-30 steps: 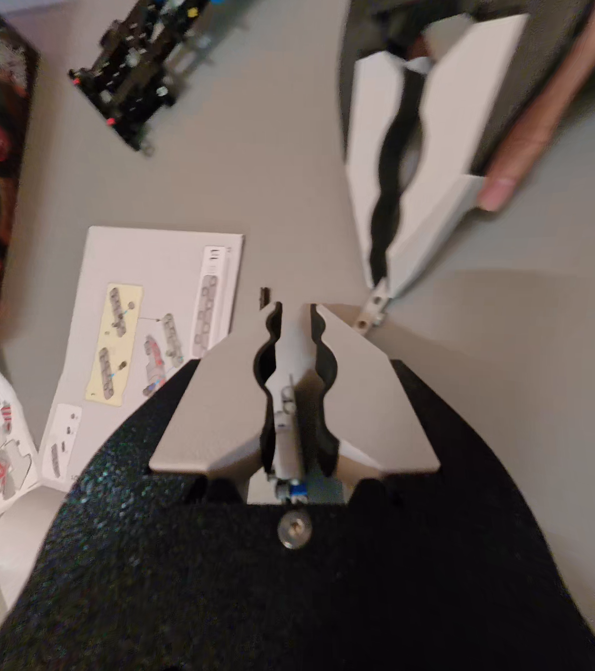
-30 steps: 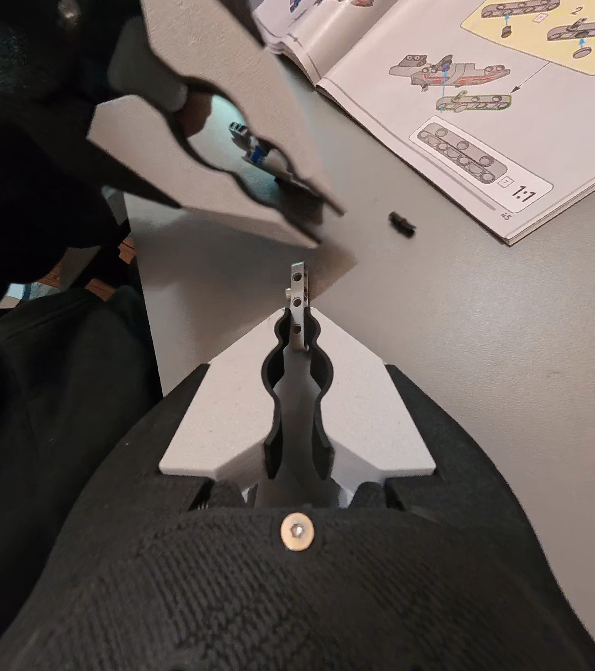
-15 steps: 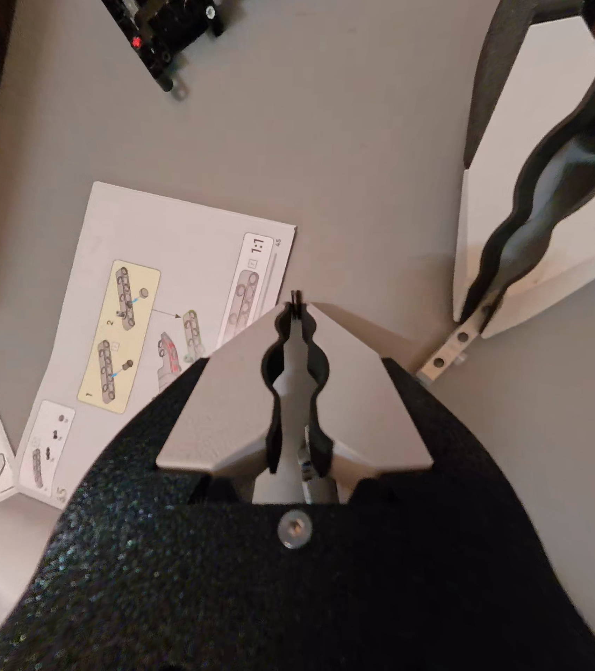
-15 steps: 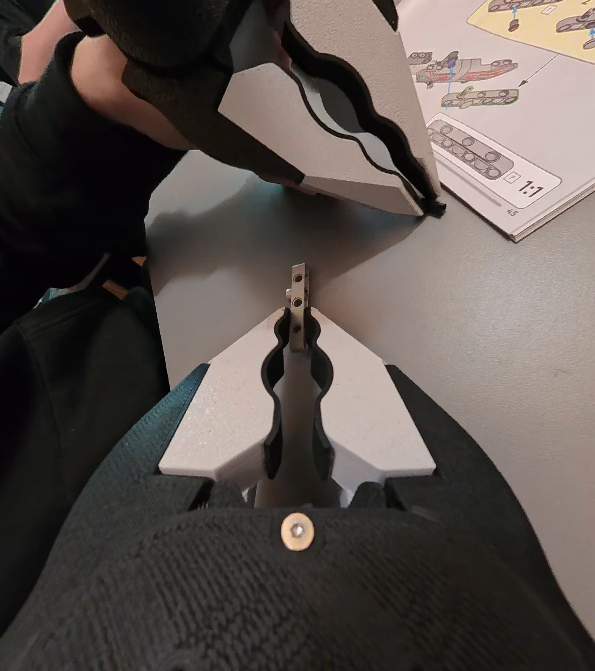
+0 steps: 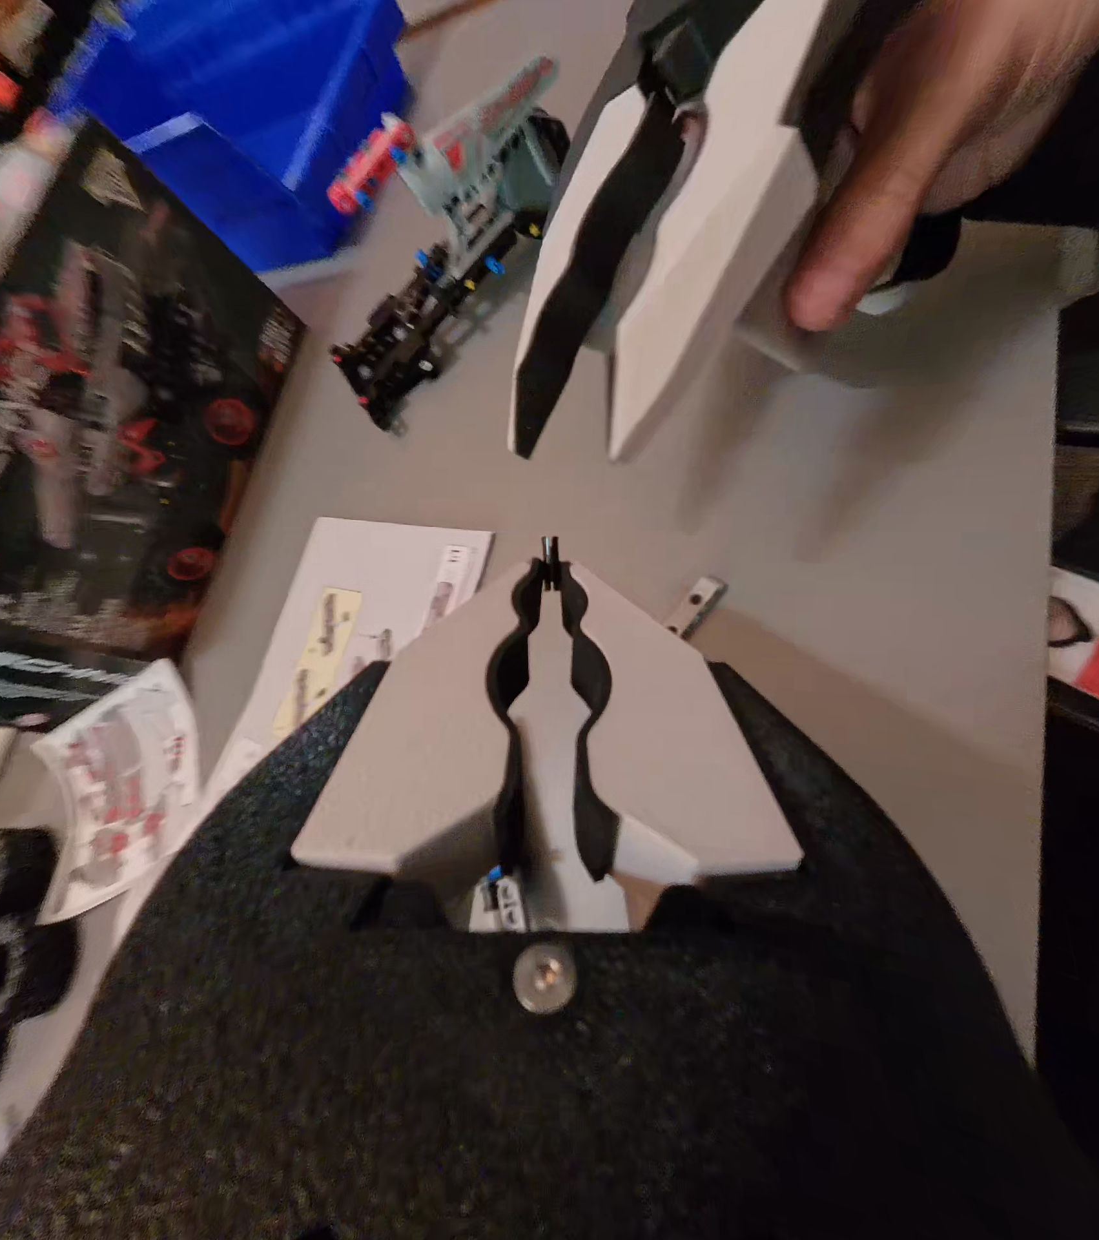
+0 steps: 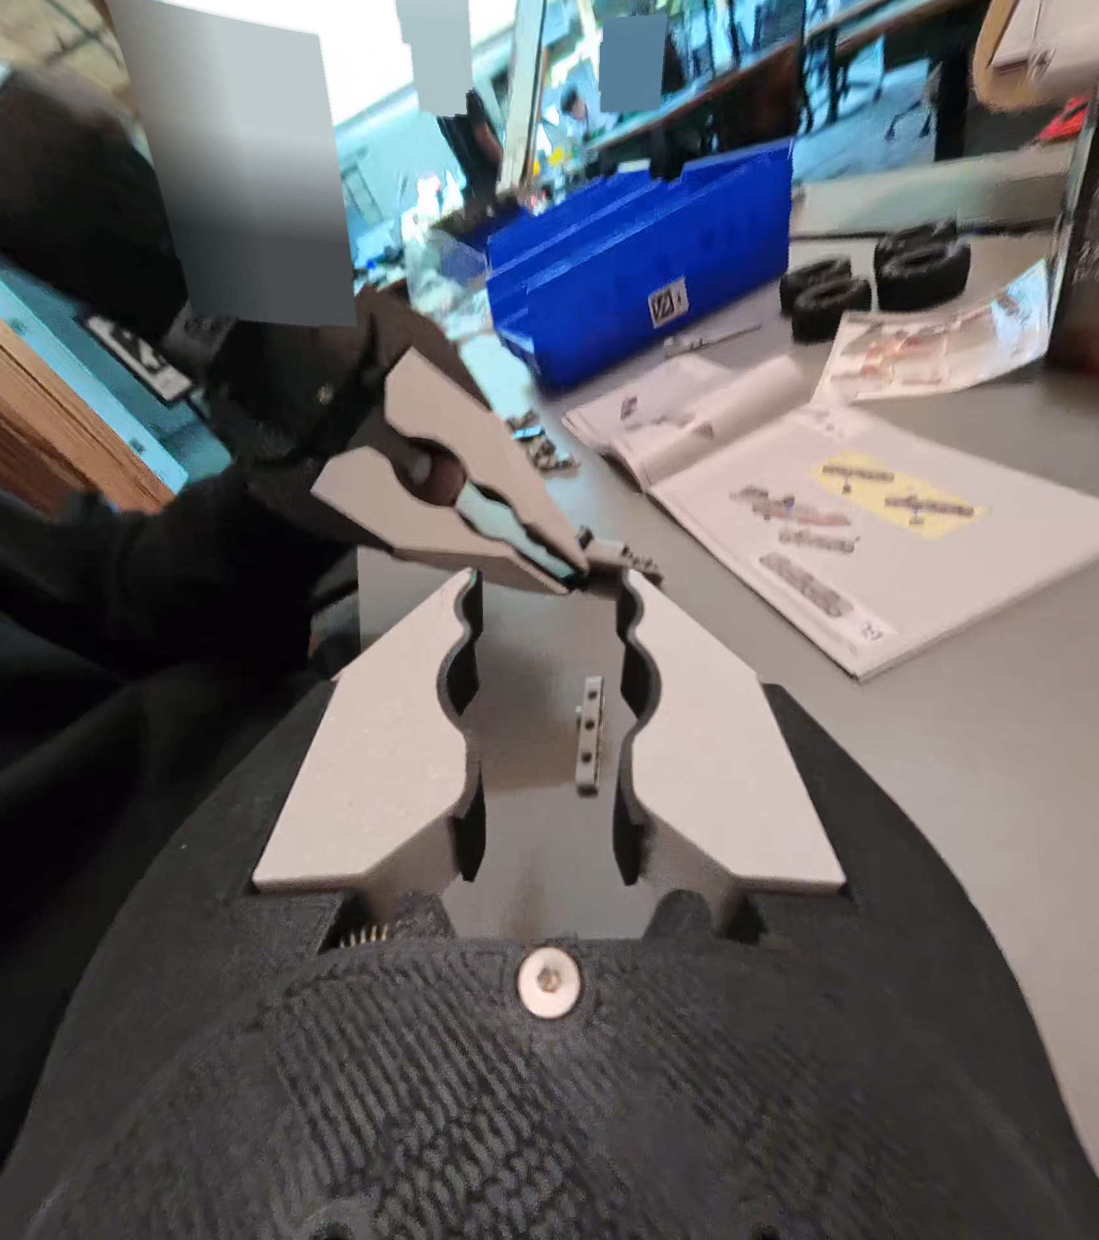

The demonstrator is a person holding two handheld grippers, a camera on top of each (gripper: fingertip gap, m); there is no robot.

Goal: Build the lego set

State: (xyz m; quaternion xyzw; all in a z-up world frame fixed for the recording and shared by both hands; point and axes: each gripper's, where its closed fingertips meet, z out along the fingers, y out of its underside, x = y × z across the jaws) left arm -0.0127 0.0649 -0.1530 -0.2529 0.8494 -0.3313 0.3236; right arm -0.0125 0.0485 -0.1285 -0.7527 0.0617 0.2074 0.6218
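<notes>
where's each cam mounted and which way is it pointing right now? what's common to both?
Left wrist view: on the left gripper, looking down along its fingers at the grey table; tips shut on a small black pin; the right gripper and a hand show above.
Right wrist view: on the right gripper, open, looking low across the table toward the blue bin; a grey beam lies between its fingers.
Shared: instruction booklet, blue bin, beam, both grippers.
</notes>
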